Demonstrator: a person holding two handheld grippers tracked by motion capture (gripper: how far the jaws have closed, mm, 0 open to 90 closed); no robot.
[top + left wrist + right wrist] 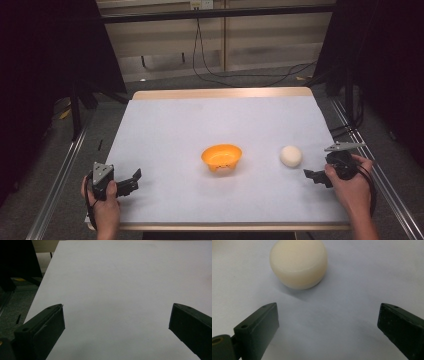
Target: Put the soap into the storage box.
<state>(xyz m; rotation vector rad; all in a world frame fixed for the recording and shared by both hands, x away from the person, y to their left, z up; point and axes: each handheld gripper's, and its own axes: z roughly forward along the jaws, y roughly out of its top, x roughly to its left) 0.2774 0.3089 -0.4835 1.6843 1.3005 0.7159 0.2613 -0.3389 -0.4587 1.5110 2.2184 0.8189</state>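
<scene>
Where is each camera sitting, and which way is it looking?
High view: above the person's side of the table, looking forward and down; both hands hold the left gripper and right gripper, with an orange bowl between them.
Left gripper view: on the left gripper, looking along its open jaws over bare white tabletop.
Right gripper view: on the right gripper, looking between its open jaws at the cream ball.
Shared: the high view and right gripper view both show the ball.

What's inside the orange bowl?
Nothing visible: the orange bowl shows a bare inner surface in the high view. Its near wall hides a strip of the floor inside. The white ball sits on the table, apart from it.
</scene>
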